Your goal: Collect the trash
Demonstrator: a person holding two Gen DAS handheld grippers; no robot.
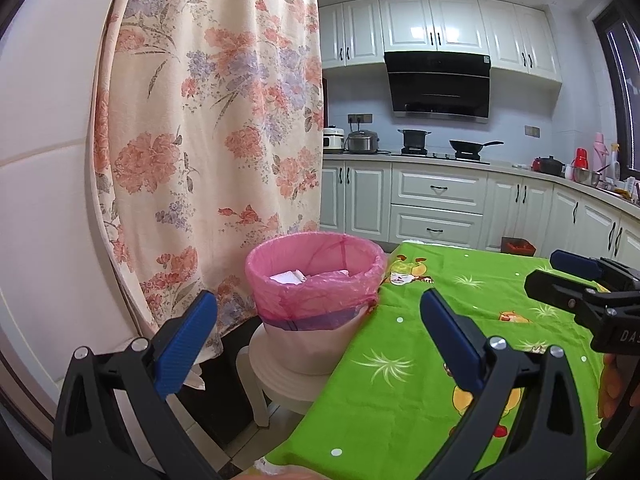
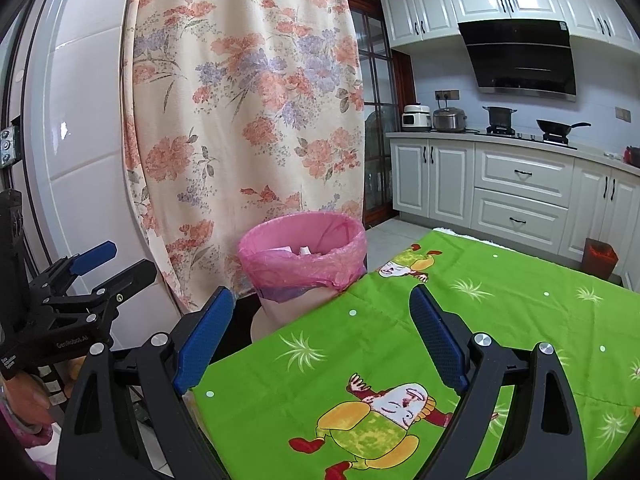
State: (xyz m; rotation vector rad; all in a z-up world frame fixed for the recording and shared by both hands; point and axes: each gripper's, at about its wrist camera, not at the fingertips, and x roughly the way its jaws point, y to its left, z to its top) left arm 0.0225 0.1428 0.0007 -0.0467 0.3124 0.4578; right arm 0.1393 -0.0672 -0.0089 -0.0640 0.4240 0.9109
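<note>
A white bin with a pink liner (image 1: 316, 276) stands on a white stool (image 1: 272, 380) at the far left corner of the table; it also shows in the right wrist view (image 2: 304, 264). White crumpled paper (image 1: 290, 278) lies inside it, and it shows too in the right wrist view (image 2: 298, 250). My left gripper (image 1: 318, 312) is open and empty, just in front of the bin. My right gripper (image 2: 320, 308) is open and empty over the table's left edge. The right gripper also shows in the left wrist view (image 1: 560, 276), and the left gripper in the right wrist view (image 2: 116, 260).
A green cartoon-print cloth covers the table (image 2: 500, 320). A floral curtain (image 1: 208, 120) hangs behind the bin. White kitchen cabinets (image 1: 436, 200) and a stove with pots line the far wall. A small red bin (image 1: 518, 246) stands on the floor beyond the table.
</note>
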